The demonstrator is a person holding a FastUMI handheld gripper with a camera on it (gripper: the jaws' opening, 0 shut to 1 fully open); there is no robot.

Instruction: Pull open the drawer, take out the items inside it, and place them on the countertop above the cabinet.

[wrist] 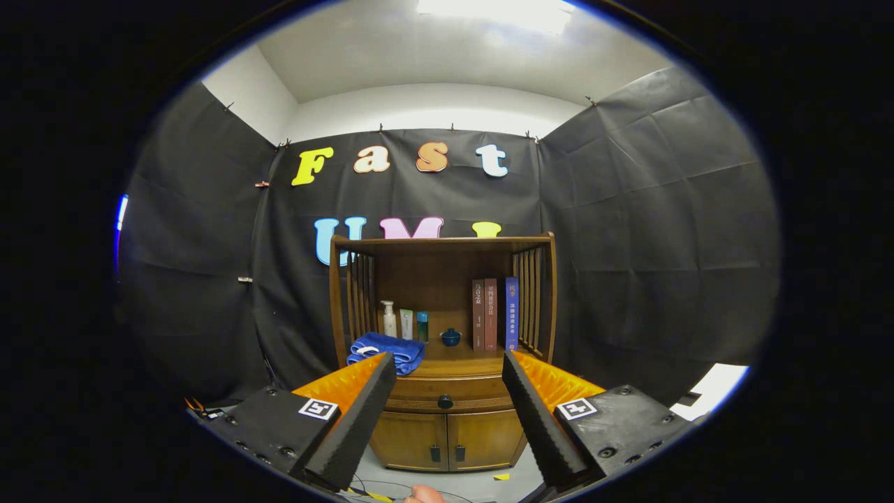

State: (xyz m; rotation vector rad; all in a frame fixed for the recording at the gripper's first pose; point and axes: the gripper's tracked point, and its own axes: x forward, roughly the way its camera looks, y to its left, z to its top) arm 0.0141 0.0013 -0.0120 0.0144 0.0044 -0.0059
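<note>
Wooden cabinet, the landmark of the gripper view, stands against the black cloth wall, well beyond the gripper. Its parts, from top to bottom: an open shelf bay with slatted sides; a countertop forming the floor of that bay; a single drawer directly beneath the countertop; a pair of small doors under the drawer.

The drawer is closed, its front flush with the cabinet, and a dark round knob sits at the middle of that front. Nothing of the drawer's inside is visible.

On the countertop, at the cabinet's left end, lies a folded blue towel. Behind it, against the back panel, stand three small bottles in a row. A small dark blue lidded pot sits near the cabinet's centre. To the pot's right three books stand upright, beside the right slatted side.

The gripper's fingers are spread wide and hold nothing. They frame the drawer front, with the knob between them but far ahead of the tips; no finger touches the cabinet.

Below the cabinet doors, on the pale floor, part of a person's hand shows between the finger bases.
</note>
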